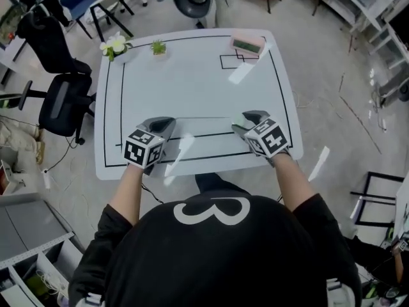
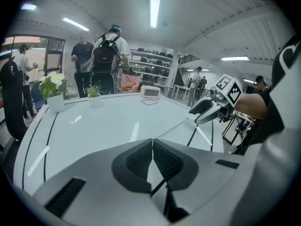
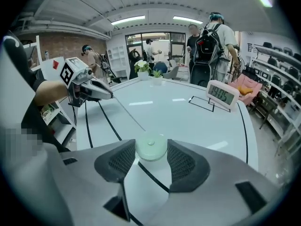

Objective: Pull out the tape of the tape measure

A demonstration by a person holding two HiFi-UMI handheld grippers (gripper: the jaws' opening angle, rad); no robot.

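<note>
A round pale green tape measure (image 3: 151, 148) sits between the pads of my right gripper (image 3: 150, 149), which is shut on its sides just above the white table (image 1: 192, 75). A thin tape (image 3: 124, 112) runs from it leftward to the tip of my left gripper (image 3: 101, 94). The left gripper (image 2: 153, 142) has its jaws pressed together on the tape's end. In the head view, the left gripper (image 1: 160, 125) and right gripper (image 1: 246, 120) hover near the table's front edge, about a third of the table's width apart. The right gripper (image 2: 202, 113) also shows in the left gripper view.
A small digital clock on a pink stand (image 1: 248, 43) stands at the back right, beside black square outlines. White flowers (image 1: 115, 45) and a small green plant (image 1: 158, 47) stand at the back left. Office chairs (image 1: 61, 101) are left of the table. People (image 3: 209, 36) stand beyond its far edge.
</note>
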